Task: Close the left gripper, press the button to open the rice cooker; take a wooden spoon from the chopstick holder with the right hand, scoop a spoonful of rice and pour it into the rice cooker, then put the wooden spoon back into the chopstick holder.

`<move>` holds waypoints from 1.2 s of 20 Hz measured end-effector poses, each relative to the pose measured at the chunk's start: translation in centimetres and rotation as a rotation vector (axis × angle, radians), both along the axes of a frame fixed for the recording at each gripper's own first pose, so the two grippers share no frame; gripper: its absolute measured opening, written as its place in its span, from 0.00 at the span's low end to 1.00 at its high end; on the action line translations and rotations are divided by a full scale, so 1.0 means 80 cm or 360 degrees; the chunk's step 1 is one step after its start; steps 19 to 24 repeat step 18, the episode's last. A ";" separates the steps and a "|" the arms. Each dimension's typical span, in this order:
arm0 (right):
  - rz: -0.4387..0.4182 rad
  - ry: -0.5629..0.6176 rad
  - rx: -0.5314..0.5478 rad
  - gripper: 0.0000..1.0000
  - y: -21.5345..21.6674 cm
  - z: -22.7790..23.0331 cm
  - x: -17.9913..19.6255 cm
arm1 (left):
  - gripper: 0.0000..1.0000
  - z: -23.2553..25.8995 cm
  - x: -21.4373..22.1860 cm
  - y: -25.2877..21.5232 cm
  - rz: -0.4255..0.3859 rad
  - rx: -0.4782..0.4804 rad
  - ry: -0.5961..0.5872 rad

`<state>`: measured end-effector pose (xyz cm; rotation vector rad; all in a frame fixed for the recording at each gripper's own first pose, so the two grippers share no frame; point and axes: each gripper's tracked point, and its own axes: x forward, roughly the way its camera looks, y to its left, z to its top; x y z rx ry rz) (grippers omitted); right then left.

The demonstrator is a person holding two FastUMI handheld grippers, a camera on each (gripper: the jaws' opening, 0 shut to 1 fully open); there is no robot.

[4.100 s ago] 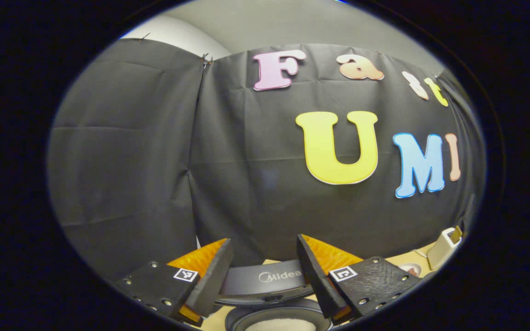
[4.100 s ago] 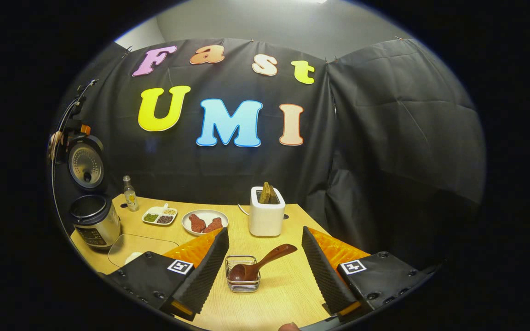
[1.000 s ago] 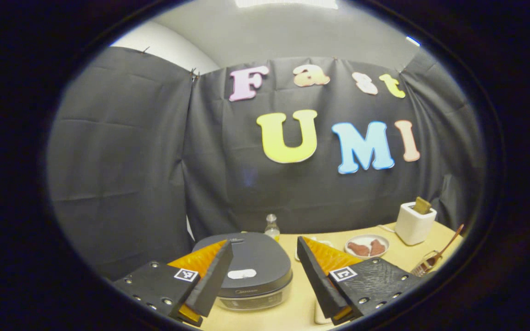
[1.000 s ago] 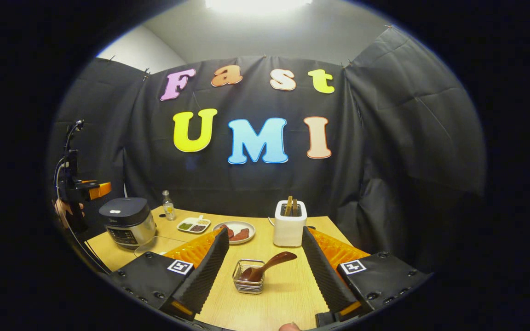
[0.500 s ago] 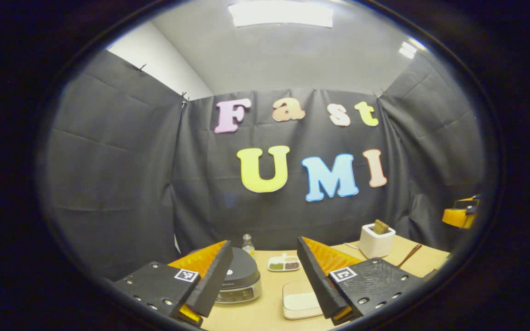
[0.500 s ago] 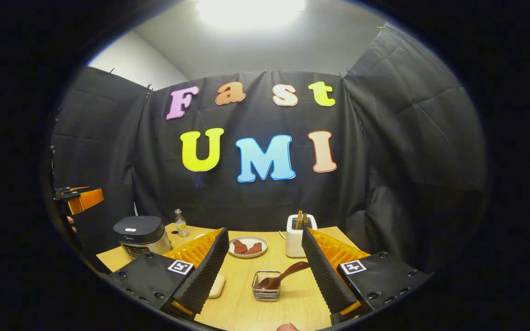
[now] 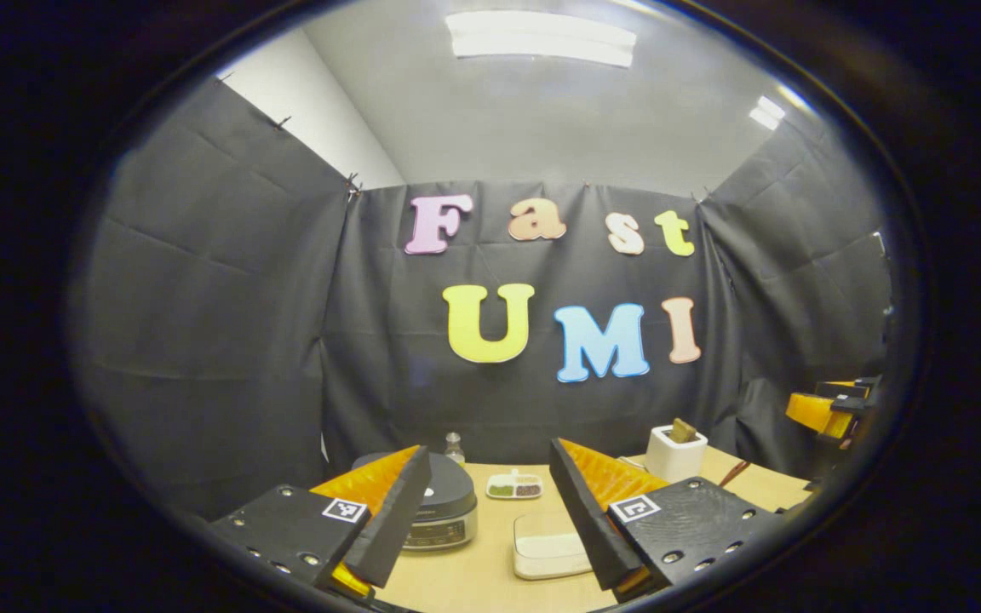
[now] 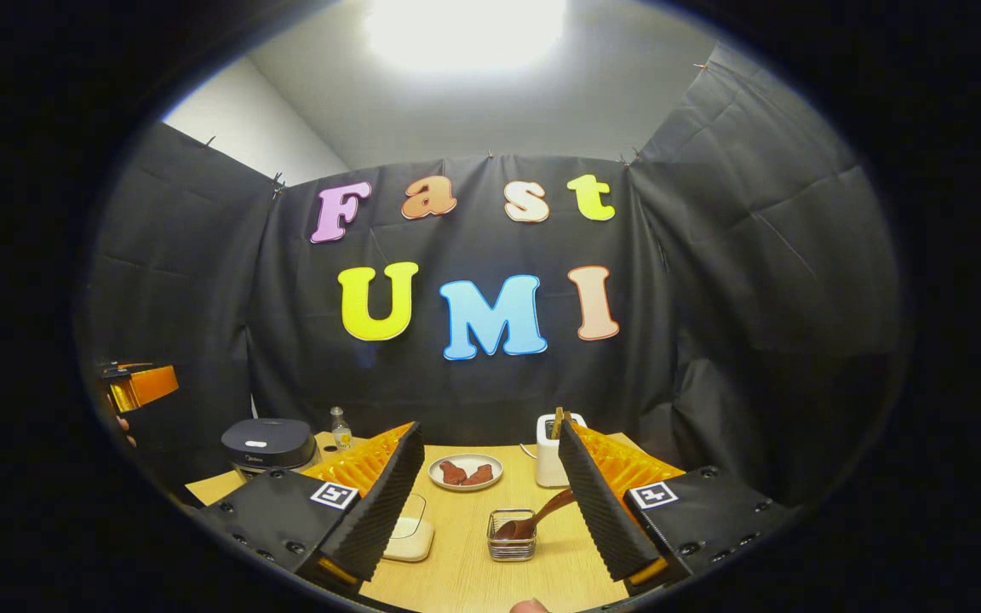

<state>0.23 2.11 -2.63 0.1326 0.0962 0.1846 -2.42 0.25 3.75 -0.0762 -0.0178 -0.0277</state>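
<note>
The rice cooker [image 7: 448,504] [image 8: 267,443] stands at the table's left end with its dark lid down. A wooden spoon [image 8: 542,514] leans in the wire chopstick holder [image 8: 513,536], bowl down, handle to the right. A shallow clear box of rice [image 7: 548,545] [image 8: 410,538] lies between cooker and holder. My left gripper [image 7: 488,477] is open and held back from the table, with the cooker behind its left finger. My right gripper [image 8: 488,451] is open too, well short of the holder. Each gripper shows at the other view's edge: right gripper [image 7: 827,409], left gripper [image 8: 137,385].
On the wooden table [image 8: 465,570] stand a small bottle [image 8: 339,428], a divided dish of seasonings [image 7: 514,487], a plate with meat [image 8: 466,472] and a white toaster [image 8: 552,449] along the back. Black cloth walls close the booth.
The cooker's lid, up 4.1 s ago, is down now. Both grippers have drawn back from the table, so everything looks smaller. The spoon stays in the holder.
</note>
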 end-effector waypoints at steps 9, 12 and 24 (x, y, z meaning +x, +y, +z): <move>0.0018 -0.0021 -0.0015 0.99 0.009 0.010 -0.009 | 0.86 0.005 -0.019 0.002 -0.0011 0.0005 -0.0009; 0.0021 -0.0023 -0.0018 0.99 0.011 0.024 -0.009 | 0.86 0.006 -0.019 0.003 -0.0012 0.0013 -0.0009; 0.0015 -0.0017 -0.0032 0.96 0.014 0.021 -0.007 | 0.87 0.001 -0.015 0.008 -0.0004 0.0001 0.0006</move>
